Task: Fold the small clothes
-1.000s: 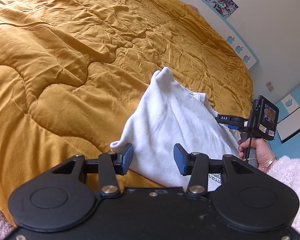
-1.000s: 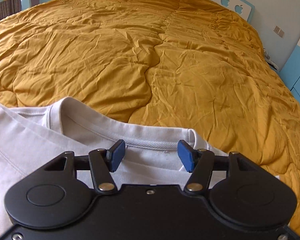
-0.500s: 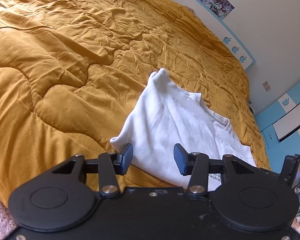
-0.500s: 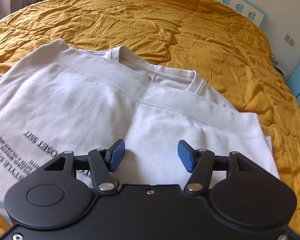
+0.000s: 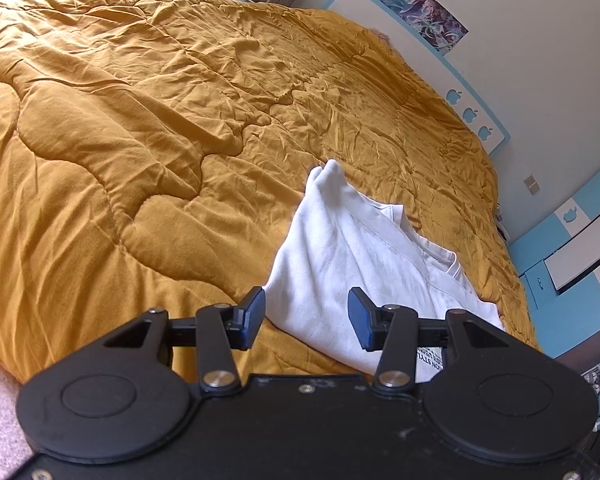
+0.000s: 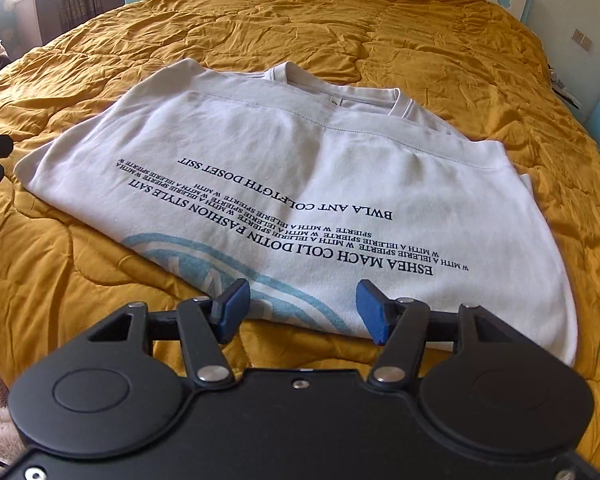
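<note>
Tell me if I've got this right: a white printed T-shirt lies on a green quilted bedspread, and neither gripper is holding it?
Not quite. The quilted bedspread is mustard yellow, as the right wrist view shows. The white printed T-shirt lies on it, and neither the left gripper nor the right gripper holds it.

A white T-shirt (image 5: 352, 264) lies folded on a bed under a rumpled mustard-yellow quilt (image 5: 140, 152), one corner bunched up toward the far side. The left gripper (image 5: 306, 316) hovers over the shirt's near edge, its blue-padded jaws apart with nothing between them. Black print shows at the shirt's near edge.
</note>
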Demonstrator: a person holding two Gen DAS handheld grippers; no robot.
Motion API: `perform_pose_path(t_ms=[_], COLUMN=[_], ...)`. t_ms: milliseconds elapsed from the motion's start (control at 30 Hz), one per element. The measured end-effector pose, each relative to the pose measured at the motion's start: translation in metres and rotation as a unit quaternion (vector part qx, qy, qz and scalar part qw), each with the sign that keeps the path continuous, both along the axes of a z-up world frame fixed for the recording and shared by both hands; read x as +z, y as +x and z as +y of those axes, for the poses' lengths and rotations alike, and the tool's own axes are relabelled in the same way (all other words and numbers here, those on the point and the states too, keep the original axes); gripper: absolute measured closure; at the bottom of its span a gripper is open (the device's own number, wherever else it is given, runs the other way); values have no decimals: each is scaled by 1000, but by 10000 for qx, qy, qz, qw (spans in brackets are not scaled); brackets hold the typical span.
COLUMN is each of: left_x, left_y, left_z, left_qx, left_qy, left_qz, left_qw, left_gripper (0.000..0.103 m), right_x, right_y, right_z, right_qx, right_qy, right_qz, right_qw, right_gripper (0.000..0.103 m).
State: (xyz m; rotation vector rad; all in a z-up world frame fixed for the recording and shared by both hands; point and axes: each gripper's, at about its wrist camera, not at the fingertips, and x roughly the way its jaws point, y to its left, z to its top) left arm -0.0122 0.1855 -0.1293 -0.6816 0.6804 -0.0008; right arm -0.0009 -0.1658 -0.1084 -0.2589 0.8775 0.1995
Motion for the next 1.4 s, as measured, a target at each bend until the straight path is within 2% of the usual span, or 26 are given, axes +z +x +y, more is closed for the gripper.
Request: perform_pose_path(t_ms=[100,167,300,367,467,600,733,800,867,933,1100,1200,1400], left_x=[6,9,13,15,17,14,13,8,0,-8,-37,-56,-97], left_y=[-1,2,11,17,30,53,87,113,138,160,210,235,275], left_z=[11,19,29,33,39,49,57,62,65,63,58,56,54], left_qx=[161,242,249,176,27,-135,-422,-582,-768,-886,-1161,-1191,-1239], left_qy=[47,66,66,78,129,119,131,-12,-223,-312,-973,-1308,-2353], left_qz=[-83,-96,-152,-173,-185,-173,-157,-100,-10,136,415,564,821], left_qw=[9998,9996,9996,9997,9997,9997,9989,9983,9968,9955,9876,9826,9605], left_gripper=[55,55,55,54,54,54,54,54,54,54,54,54,54], right_x=[14,22,18,8,-9,-22,-26,-30,-33,-36,-39,-37,-31], right_y=[-3,-7,-18,-22,-23,-21,-14,-12,-12,-13,-17,-19,-15], right_z=[14,35,99,130,163,193,218,228,237,243,251,251,248], right_qx=[291,733,1917,2371,2757,3015,3177,3247,3307,3376,3440,3401,3347], right_qy=[224,328,200,-96,-624,-1247,-1479,-1544,-1619,-1642,-1682,-1595,-1384], right_qz=[-139,-300,-526,-652,-875,-1210,-1445,-1516,-1546,-1513,-1448,-1415,-1252], right_qw=[9992,9963,9798,9692,9552,9375,9254,9207,9168,9144,9124,9159,9237], right_gripper=[43,43,43,43,43,43,43,44,50,64,80,82,83])
